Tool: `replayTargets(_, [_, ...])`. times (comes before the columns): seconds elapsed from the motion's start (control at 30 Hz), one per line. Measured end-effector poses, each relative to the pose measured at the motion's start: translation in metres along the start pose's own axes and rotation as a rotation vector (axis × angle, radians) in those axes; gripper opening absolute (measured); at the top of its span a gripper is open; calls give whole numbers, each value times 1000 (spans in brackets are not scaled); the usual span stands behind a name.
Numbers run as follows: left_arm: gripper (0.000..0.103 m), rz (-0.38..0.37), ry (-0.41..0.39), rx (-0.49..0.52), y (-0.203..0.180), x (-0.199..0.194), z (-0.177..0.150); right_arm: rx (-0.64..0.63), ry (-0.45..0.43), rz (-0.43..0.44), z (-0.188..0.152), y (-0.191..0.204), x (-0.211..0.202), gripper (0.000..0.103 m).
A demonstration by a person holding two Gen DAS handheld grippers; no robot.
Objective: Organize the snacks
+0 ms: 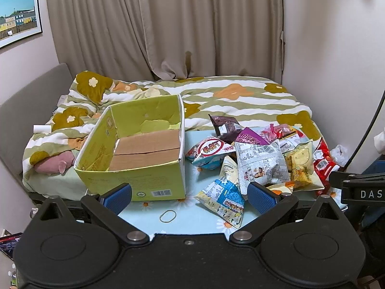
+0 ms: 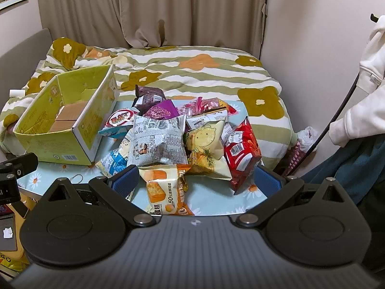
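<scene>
A pile of snack bags point(image 1: 262, 159) lies on a small table with a light blue daisy cloth point(image 1: 192, 207); the pile also shows in the right wrist view point(image 2: 178, 134). A yellow-green cardboard box point(image 1: 134, 149) stands open and empty to the left of the pile, and shows in the right wrist view point(image 2: 65, 122). My left gripper point(image 1: 190, 196) is open and empty above the table's near edge, between box and pile. My right gripper point(image 2: 197, 180) is open and empty, with an orange and white snack bag point(image 2: 166, 190) lying between its fingers.
A loose rubber band point(image 1: 168, 216) lies on the cloth near the front. A bed with a flowered striped quilt point(image 1: 240, 101) lies behind the table. Curtains point(image 1: 168, 24) hang at the back. A pink plush toy point(image 1: 56, 163) lies left of the box. A person in white point(image 2: 361, 101) stands at right.
</scene>
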State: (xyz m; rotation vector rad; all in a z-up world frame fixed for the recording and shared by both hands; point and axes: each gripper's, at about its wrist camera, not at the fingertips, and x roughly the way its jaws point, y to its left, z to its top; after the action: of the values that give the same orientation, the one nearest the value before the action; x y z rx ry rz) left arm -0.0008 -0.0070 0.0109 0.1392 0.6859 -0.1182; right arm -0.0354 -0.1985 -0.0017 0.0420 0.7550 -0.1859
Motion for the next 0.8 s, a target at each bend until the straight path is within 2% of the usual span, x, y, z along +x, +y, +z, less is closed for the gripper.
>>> replayTargets(0.8, [103,5,-4,-10,2,5,-1,2,3,-3,3,-1,1,103])
